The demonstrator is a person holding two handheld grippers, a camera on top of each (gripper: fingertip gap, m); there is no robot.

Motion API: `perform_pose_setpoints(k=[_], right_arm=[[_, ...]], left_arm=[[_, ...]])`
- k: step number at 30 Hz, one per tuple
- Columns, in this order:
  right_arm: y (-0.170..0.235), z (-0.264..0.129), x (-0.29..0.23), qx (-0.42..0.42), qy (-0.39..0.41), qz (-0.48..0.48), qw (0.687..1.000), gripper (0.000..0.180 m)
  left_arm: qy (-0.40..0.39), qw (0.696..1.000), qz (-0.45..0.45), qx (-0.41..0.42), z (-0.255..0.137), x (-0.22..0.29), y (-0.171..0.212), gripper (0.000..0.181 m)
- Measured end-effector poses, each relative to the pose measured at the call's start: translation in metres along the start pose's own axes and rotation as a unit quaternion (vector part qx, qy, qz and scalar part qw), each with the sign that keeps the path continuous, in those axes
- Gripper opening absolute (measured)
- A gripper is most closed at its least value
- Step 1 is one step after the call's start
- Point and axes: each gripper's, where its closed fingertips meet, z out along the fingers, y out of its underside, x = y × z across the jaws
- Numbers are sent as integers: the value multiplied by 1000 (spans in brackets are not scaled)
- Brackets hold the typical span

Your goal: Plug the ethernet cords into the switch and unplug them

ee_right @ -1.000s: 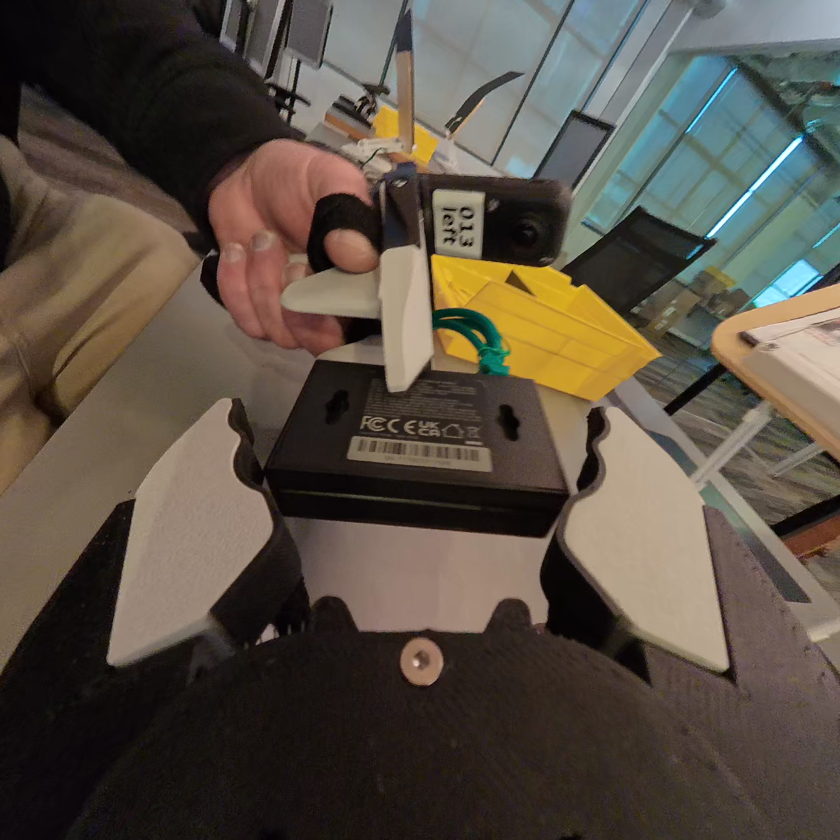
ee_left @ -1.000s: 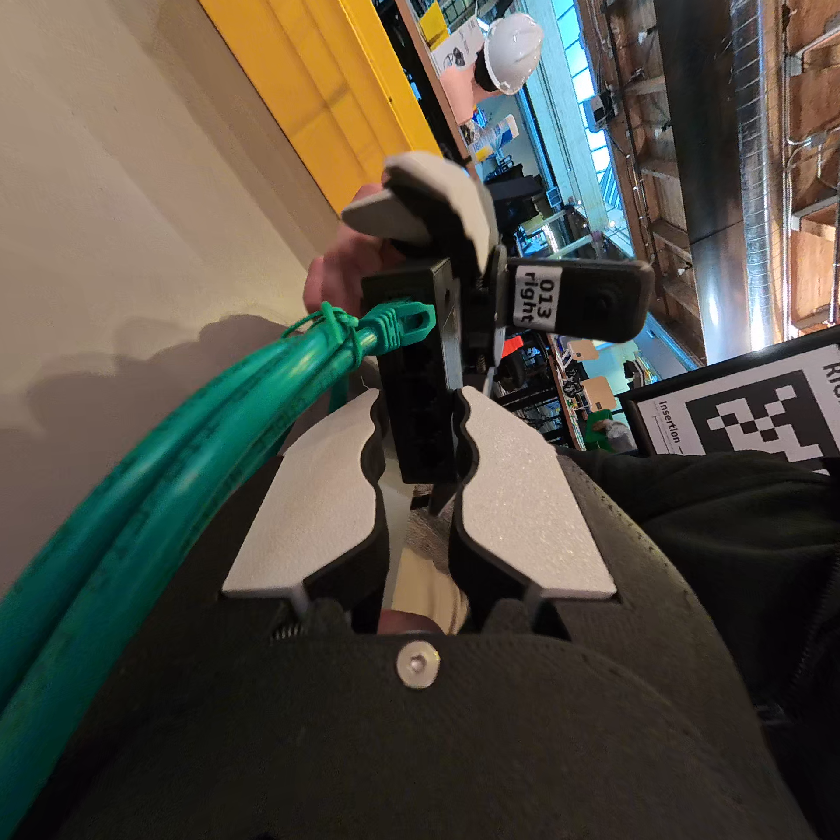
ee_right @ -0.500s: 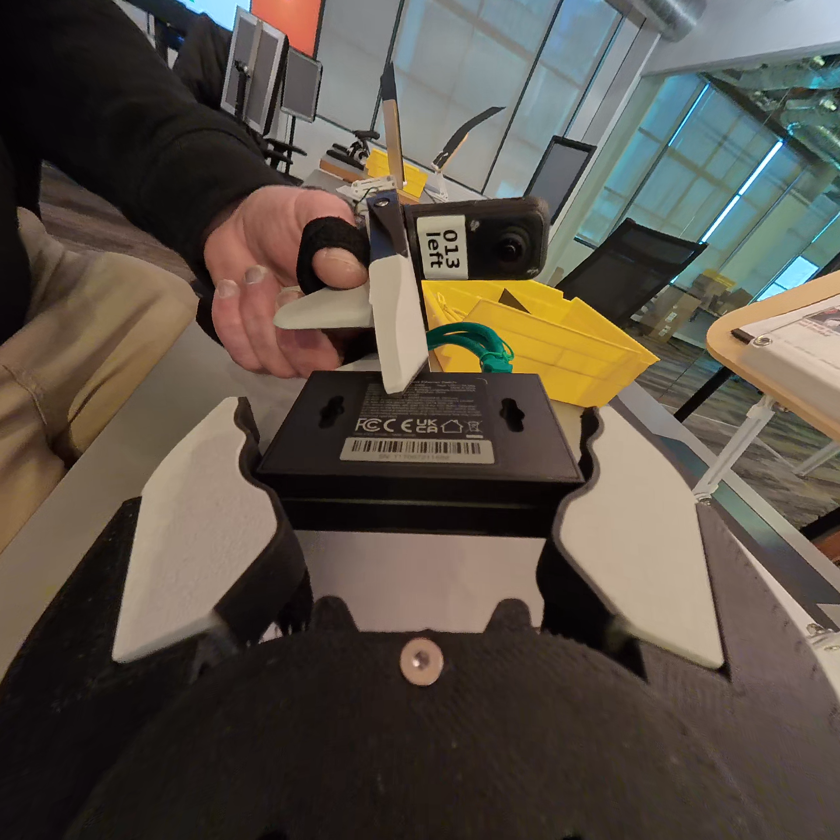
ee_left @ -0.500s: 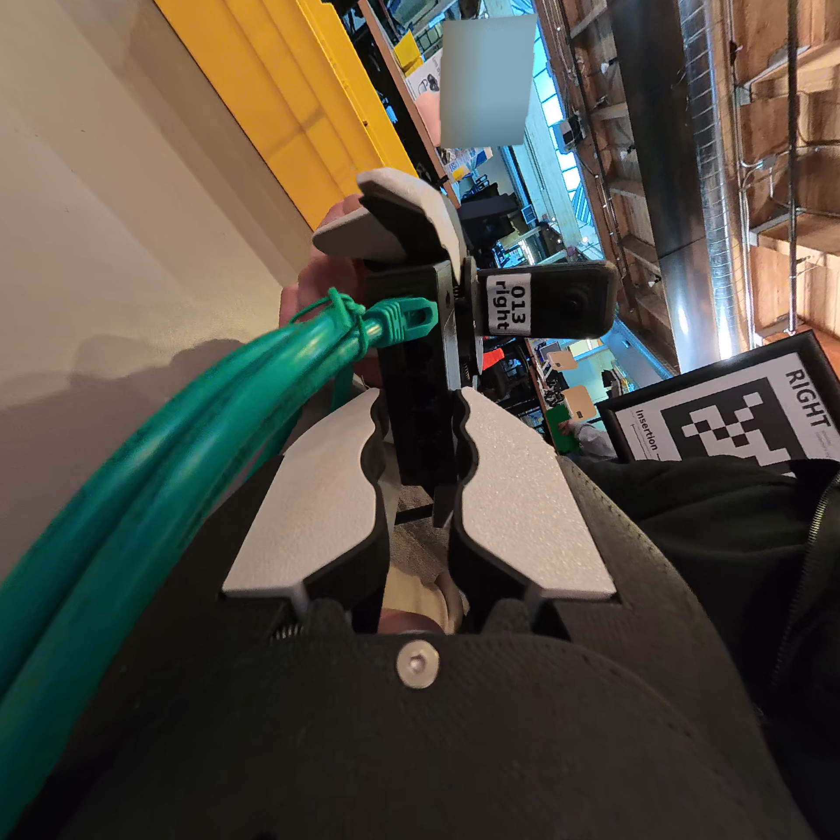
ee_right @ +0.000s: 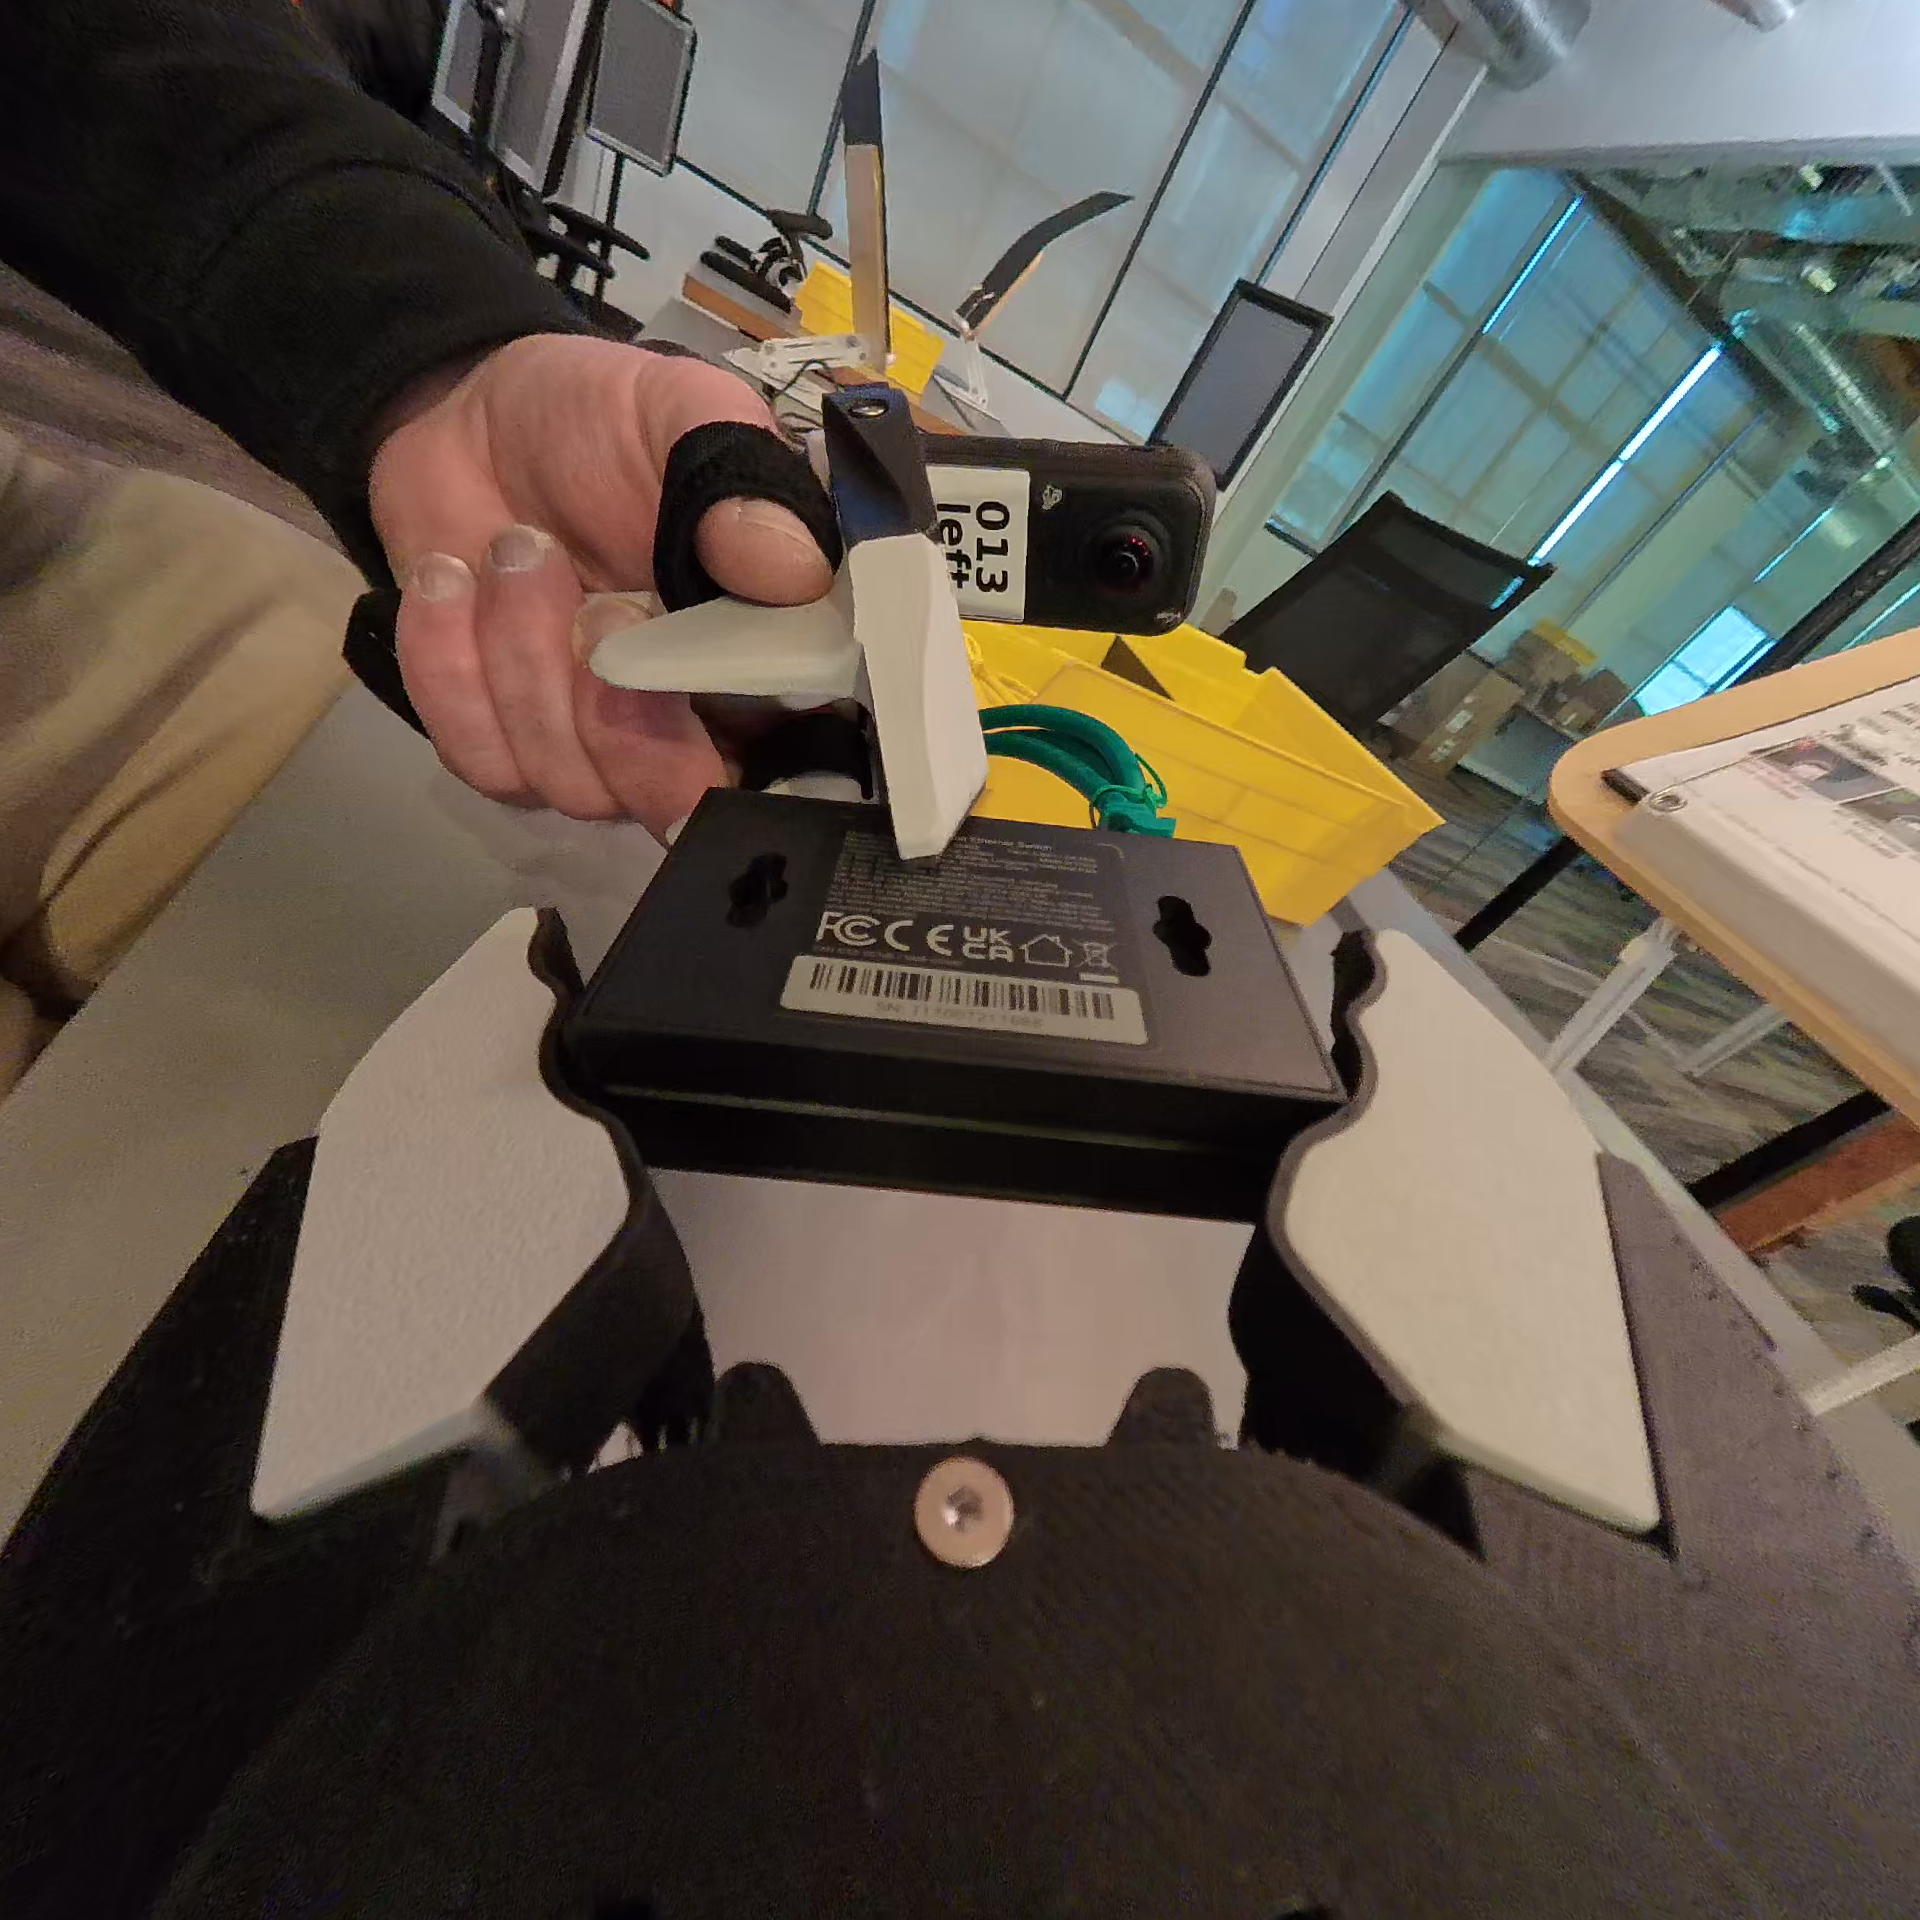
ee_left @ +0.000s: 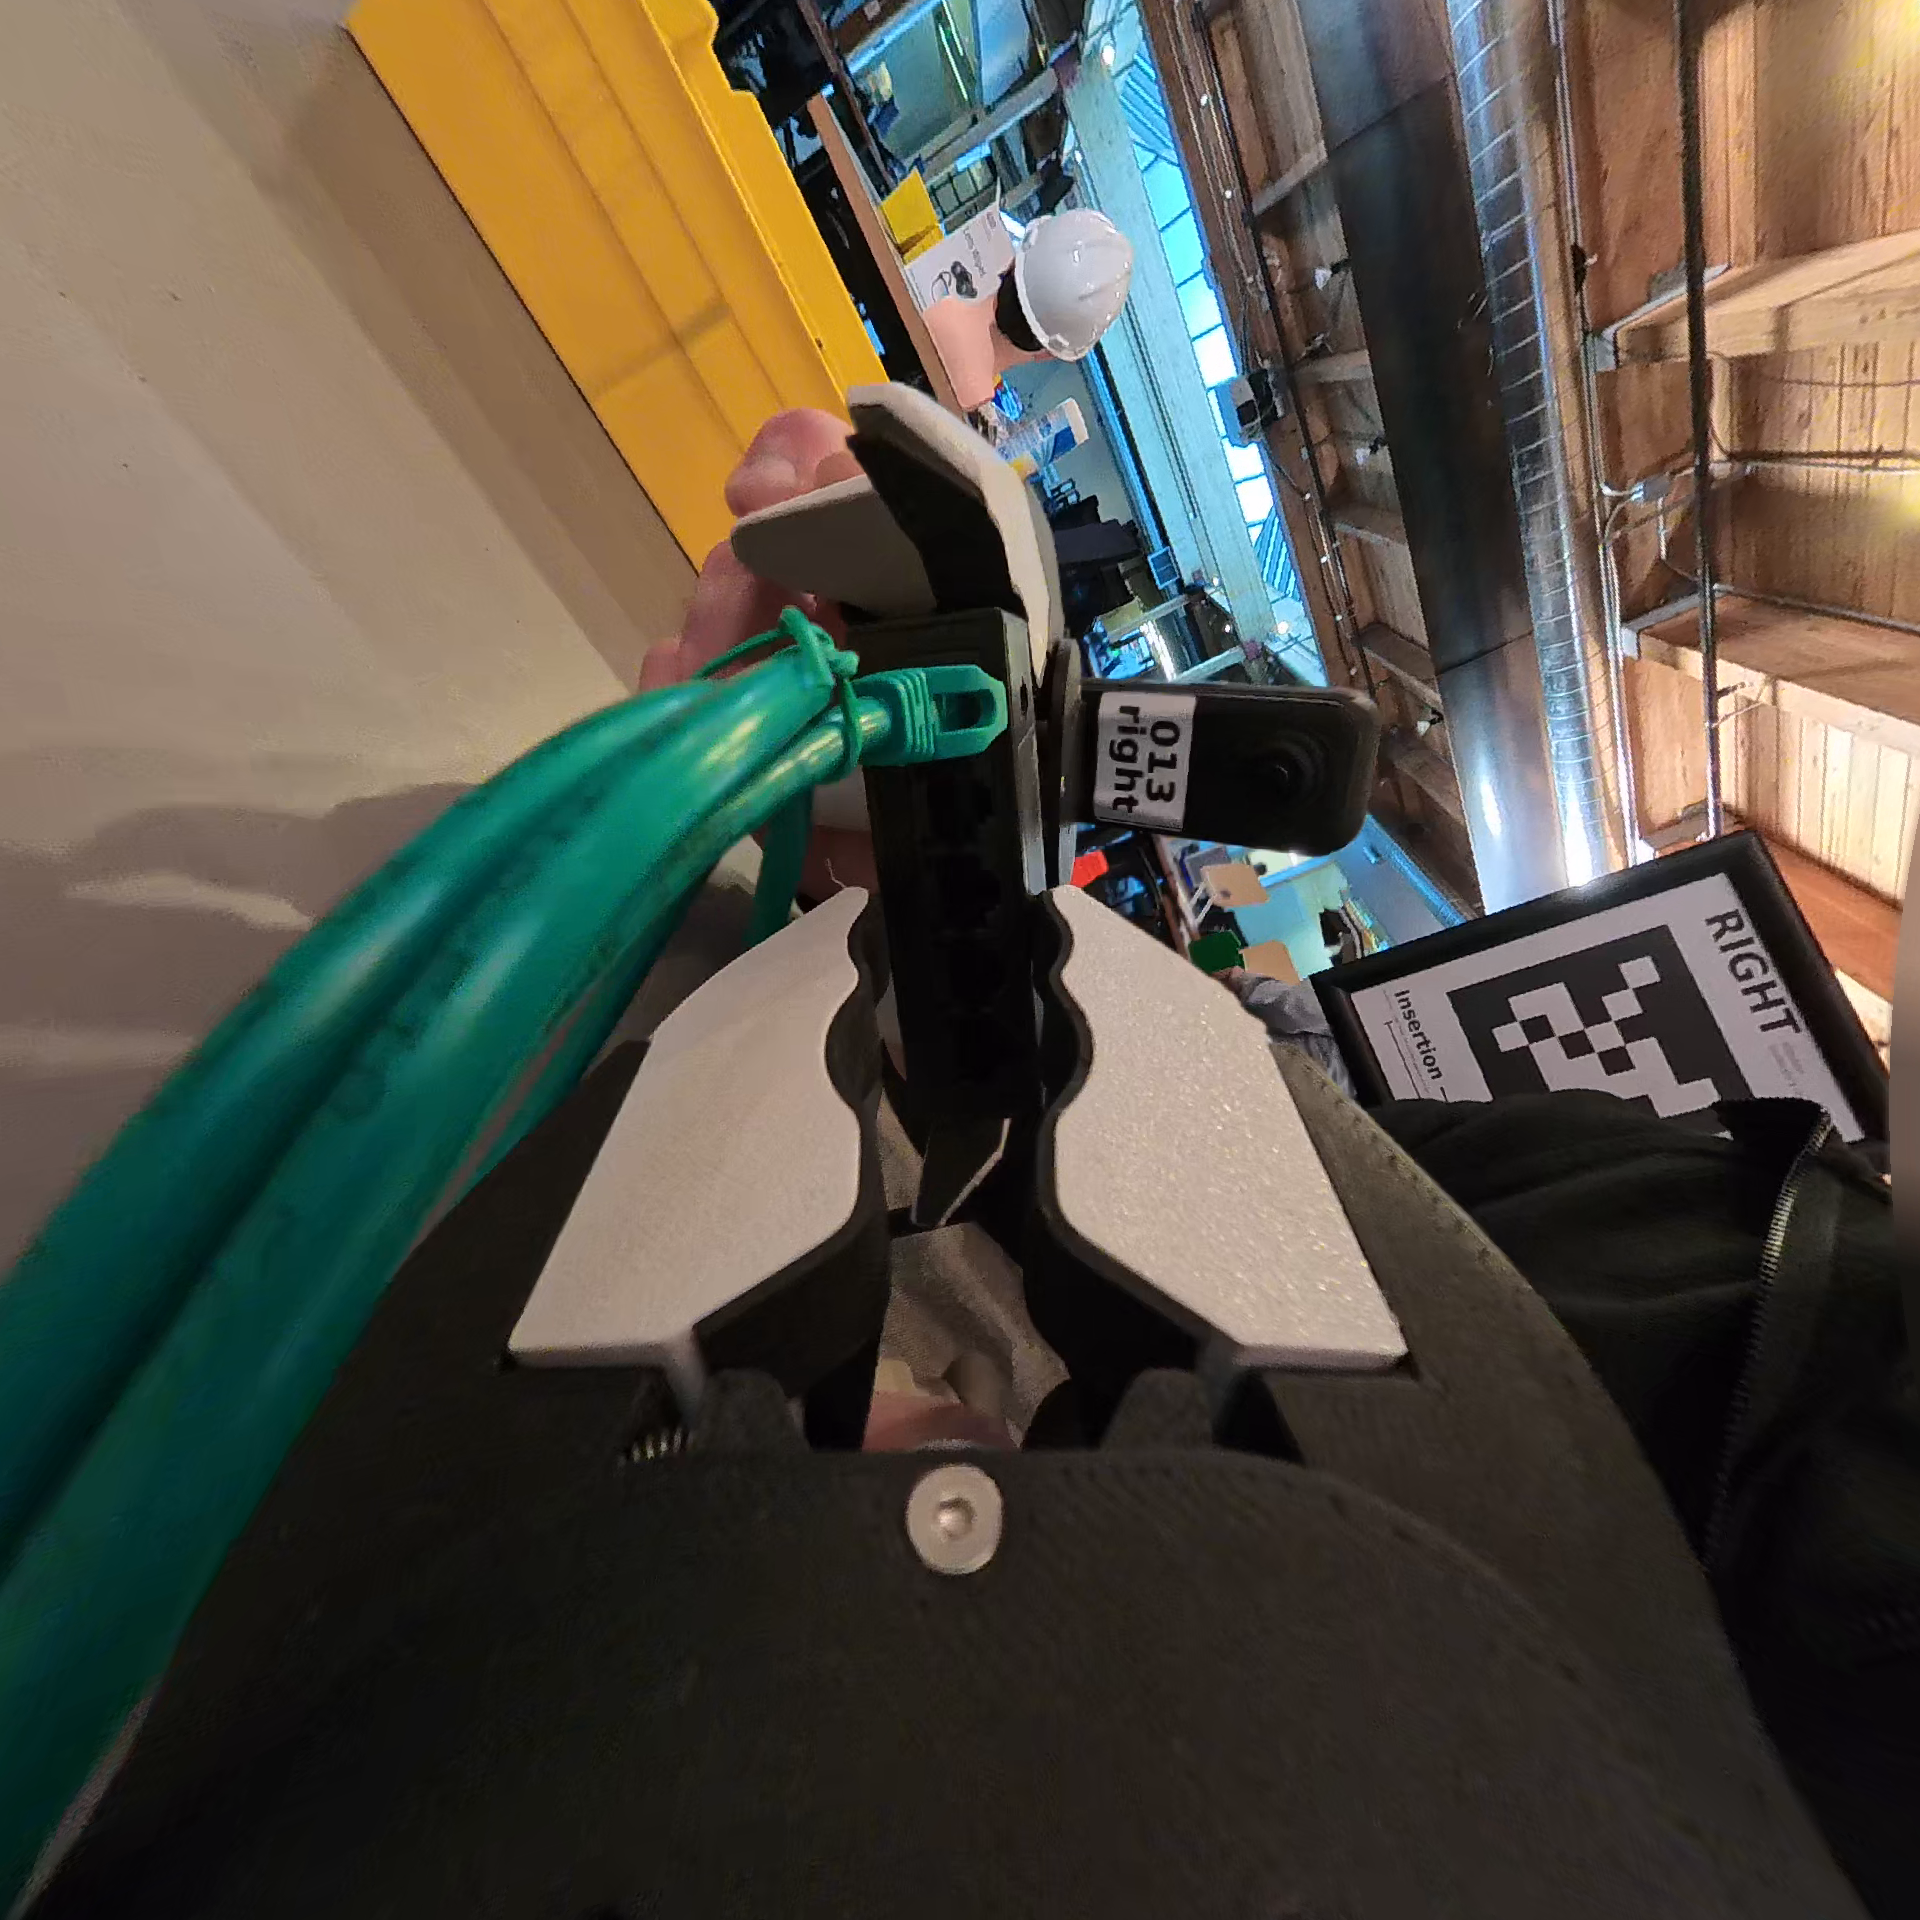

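The black switch is held off the table with its labelled underside facing up. My right gripper is shut on its two short sides. My left gripper is shut on the switch from the port side, and one of its white fingers lies on the underside. A bundle of green ethernet cords runs from the lower left. One green plug sits in the switch's far end port. The right gripper also shows at the far end in the left wrist view.
A yellow bin stands on the pale table just behind the switch and also shows in the left wrist view. A black-and-white marker board is at the right. A wooden table with papers stands to the right. The grippers are tip to tip, or close to it.
Both grippers and the switch have shifted and tilted slightly together. Both grips are unchanged, and the green plug stays in its port.
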Motion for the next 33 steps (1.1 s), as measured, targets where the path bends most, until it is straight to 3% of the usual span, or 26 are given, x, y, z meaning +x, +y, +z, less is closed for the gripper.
perform_pose_setpoints(k=[1,8,21,29,33], right_arm=[[0,0,-1,0,-4,5,1000,133],[-8,0,0,30,-15,53,998,133],[-14,-4,2,35,-19,64,997,130],[-20,-6,3,57,-26,90,994,129],[-25,-10,6,78,-27,108,991,128]], left_arm=[[0,1000,-3,6,0,0,0,26],[-11,999,25,31,1,-1,-1,26],[22,999,-12,46,3,6,-5,26],[43,997,-21,55,6,14,-11,46],[47,997,-18,55,9,16,-13,45]])
